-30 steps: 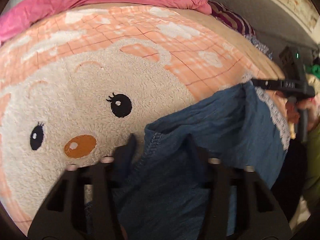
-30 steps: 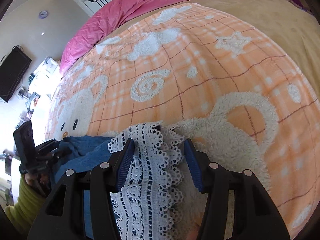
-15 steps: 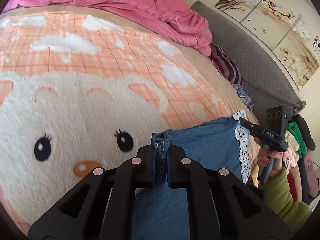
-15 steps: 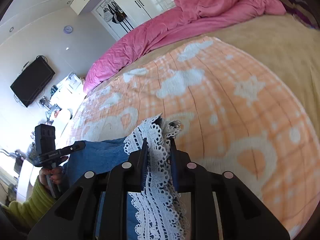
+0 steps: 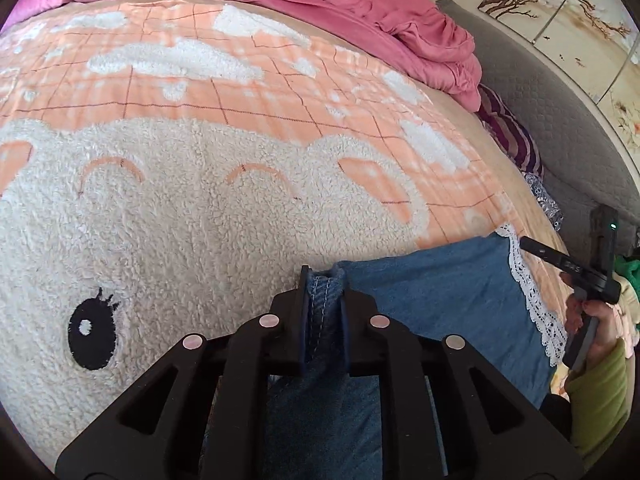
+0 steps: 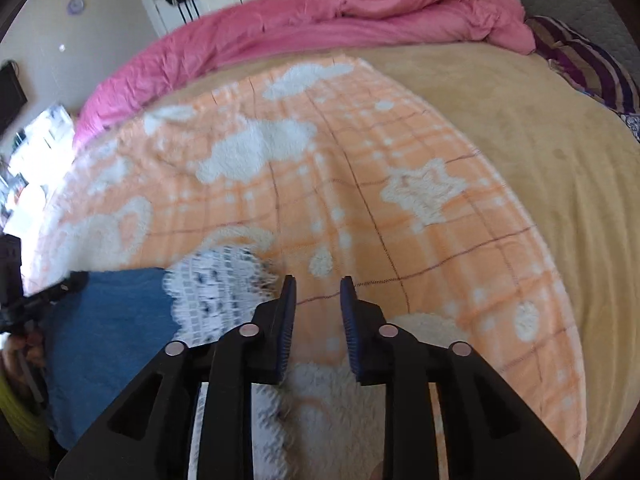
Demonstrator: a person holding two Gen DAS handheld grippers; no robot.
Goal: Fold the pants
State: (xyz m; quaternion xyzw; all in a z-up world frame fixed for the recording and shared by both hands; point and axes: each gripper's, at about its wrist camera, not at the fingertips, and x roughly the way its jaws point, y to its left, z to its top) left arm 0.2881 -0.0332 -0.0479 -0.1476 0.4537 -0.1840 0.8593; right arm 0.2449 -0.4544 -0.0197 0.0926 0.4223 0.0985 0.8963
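The blue denim pants [image 5: 432, 292] lie on the orange bear blanket [image 5: 200, 208], their white lace hem [image 5: 532, 300] at the right. My left gripper [image 5: 324, 280] has a stitched denim edge pinched between its pads; its jaws are opening. In the right wrist view my right gripper [image 6: 318, 284] hangs over bare blanket [image 6: 360, 200] with its jaws opening and nothing between them. The lace hem [image 6: 216, 284] lies just left of its left finger. The denim [image 6: 108, 320] spreads further left, towards the left gripper [image 6: 76, 280].
A crumpled pink duvet [image 6: 320, 24] is heaped along the far side of the bed. A purple striped pillow [image 6: 588, 64] sits at the far right beside a grey headboard [image 5: 560, 120]. A hand [image 5: 588, 312] in a green sleeve holds the right gripper [image 5: 528, 245].
The right gripper closed on the lace hem, then let it go and shifted right; the lace now lies beside it. The left gripper closed on the denim edge and slid along the blanket.
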